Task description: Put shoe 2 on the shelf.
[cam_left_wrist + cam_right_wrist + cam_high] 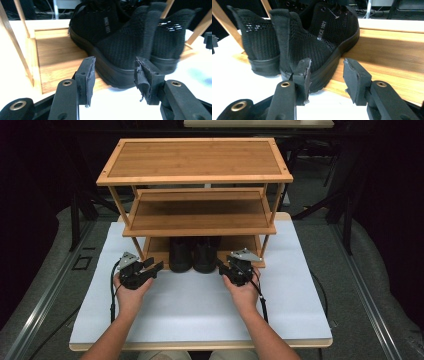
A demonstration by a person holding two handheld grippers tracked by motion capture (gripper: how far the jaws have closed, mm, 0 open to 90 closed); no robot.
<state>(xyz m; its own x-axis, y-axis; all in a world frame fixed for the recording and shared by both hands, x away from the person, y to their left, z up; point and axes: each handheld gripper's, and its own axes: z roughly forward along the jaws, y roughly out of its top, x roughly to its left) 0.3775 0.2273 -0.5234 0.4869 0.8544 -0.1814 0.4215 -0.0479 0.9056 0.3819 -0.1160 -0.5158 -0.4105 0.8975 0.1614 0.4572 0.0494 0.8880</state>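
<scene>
Your shoes [193, 254] sit on the rack's [195, 175] bottom shelf front edge; left claw [153, 265] and right claw [223, 266] gape wide, empty.

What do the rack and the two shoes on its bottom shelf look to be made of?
Rack: looks like bamboo or light wood with a smooth finish, going by its fine straight grain.
Shoes: black knitted mesh uppers, with a visible weave and holes; the soles look like matte black rubber or foam.

High view looks down and forward over the table [200, 320]; both gripper views sit low and close — sharing the shoes [120, 42] from opposite sides.
</scene>
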